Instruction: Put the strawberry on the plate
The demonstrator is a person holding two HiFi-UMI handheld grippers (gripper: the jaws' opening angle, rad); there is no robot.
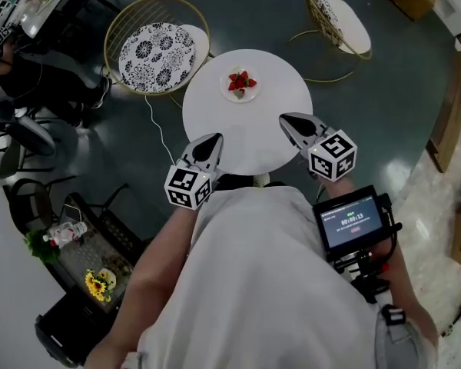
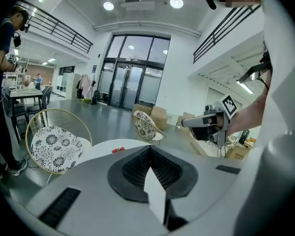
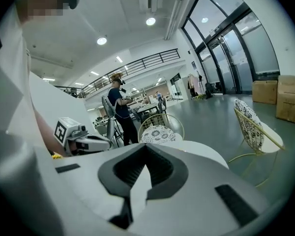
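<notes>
So both tools are hanging over the near edge of the round white bench (image 1: 246, 141); the left tool (image 1: 213, 141) has its jaws pressed together with nothing in them; same deal for the right tool (image 1: 290, 121), closed up and empty; the strawberries (image 1: 240, 81) are sitting in a little pile on the small white plate (image 1: 250, 94) out by the far edge of the bench, well apart from both tools; a chair (image 1: 157, 52) with a patterned cushion stands just past the bench's far left side.
</notes>
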